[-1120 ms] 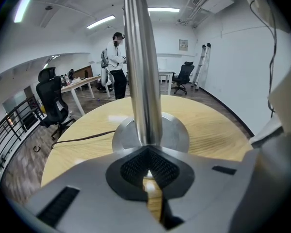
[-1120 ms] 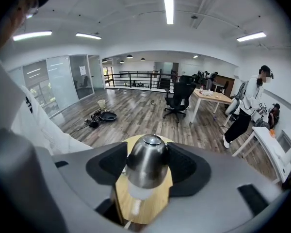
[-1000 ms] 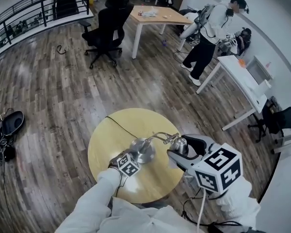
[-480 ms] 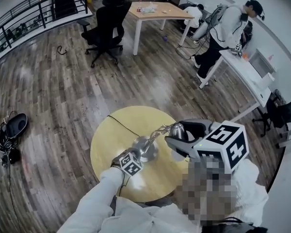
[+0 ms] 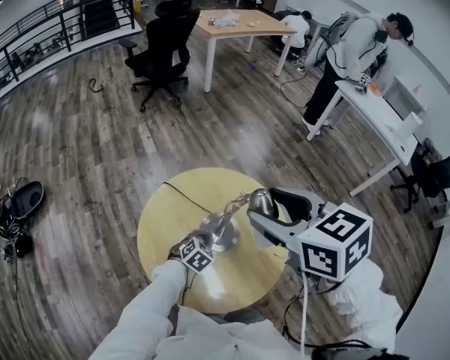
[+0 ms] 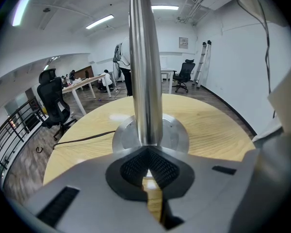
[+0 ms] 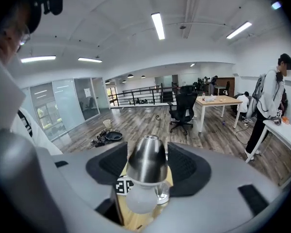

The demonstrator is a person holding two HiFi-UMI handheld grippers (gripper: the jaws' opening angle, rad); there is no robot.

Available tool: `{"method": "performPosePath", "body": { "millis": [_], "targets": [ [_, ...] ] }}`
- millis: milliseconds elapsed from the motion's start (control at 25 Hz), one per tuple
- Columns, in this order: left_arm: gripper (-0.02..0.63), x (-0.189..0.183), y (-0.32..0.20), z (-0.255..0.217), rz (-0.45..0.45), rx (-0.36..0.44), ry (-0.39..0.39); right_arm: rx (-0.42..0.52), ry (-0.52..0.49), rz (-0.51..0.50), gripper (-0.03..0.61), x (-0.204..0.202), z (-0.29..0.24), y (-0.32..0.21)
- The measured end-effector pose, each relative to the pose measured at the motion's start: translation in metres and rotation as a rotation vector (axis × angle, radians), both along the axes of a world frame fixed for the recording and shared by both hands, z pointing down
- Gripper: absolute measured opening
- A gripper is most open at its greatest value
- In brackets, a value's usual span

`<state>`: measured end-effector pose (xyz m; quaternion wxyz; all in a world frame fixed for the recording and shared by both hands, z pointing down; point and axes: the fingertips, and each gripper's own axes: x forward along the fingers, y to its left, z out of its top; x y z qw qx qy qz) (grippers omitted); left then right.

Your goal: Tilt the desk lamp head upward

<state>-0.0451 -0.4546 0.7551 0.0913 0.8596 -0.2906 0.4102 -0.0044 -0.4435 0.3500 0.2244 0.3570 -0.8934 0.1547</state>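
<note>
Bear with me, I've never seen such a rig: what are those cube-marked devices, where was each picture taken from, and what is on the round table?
No robot here: a person holds a two-jaw gripper in each hand. The head view looks down from the person's head; the other two cameras ride on the grippers. On the round table stands a metal desk lamp. The left gripper clamps its pole just above the base; the right gripper clamps the lamp head.
</note>
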Motion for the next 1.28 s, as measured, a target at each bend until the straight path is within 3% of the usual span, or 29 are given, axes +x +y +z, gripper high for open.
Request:
{"method": "performPosePath", "body": {
  "millis": [160,280,400,480,680,840,1080,1280],
  "targets": [
    [-0.002,-0.002,0.003,0.001,-0.023,-0.004,0.014,0.017,-0.063,0.039,0.262,0.016,-0.006,0.015],
    [-0.002,-0.004,0.001,-0.006,-0.088,0.007,0.061,0.035,-0.196,0.071,0.262,0.035,-0.018,0.027],
    [-0.002,-0.008,-0.004,-0.041,-0.229,0.066,0.220,0.004,-0.329,0.096,0.262,0.060,-0.022,0.044],
    [-0.002,-0.013,0.002,-0.073,-0.323,0.101,0.337,0.015,-0.357,0.164,0.261,0.085,-0.010,0.051],
    [-0.002,-0.013,0.046,-0.140,-0.462,0.178,0.549,0.080,-0.304,0.373,0.261,0.135,0.067,0.072],
    [-0.002,-0.006,0.094,-0.174,-0.535,0.199,0.665,0.076,-0.246,0.430,0.261,0.134,0.138,0.090],
    [-0.002,0.008,0.149,-0.179,-0.621,0.191,0.696,0.102,-0.177,0.457,0.261,0.096,0.216,0.105],
    [-0.002,0.027,0.179,-0.154,-0.630,0.100,0.658,0.014,-0.120,0.405,0.258,0.064,0.269,0.144]
  ]
}}
